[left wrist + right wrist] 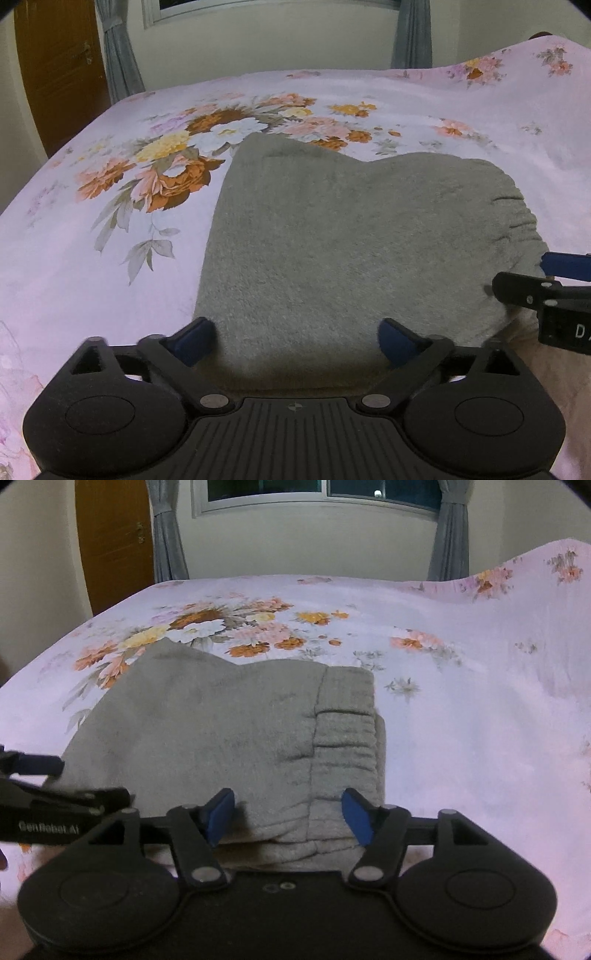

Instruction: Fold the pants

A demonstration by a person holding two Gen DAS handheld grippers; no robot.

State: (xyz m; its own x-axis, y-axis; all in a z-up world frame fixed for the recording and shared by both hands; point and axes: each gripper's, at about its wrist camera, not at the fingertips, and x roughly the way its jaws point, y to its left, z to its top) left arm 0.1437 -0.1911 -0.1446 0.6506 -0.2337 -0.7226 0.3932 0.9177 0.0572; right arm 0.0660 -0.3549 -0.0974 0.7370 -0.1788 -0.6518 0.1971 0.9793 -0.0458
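Observation:
Grey fleece pants lie folded into a compact block on the floral bedsheet. In the right wrist view the pants show their gathered elastic waistband along the right side. My left gripper is open wide over the near edge of the cloth, its blue pads clear of the fabric. My right gripper is open too, straddling the near waistband corner without pinching it. Each gripper shows in the other's view: the right gripper at the right edge, the left gripper at the left.
The bedsheet spreads far to the right and beyond the pants, rising over a hump at the back right. A brown door, grey curtains and a window stand behind the bed.

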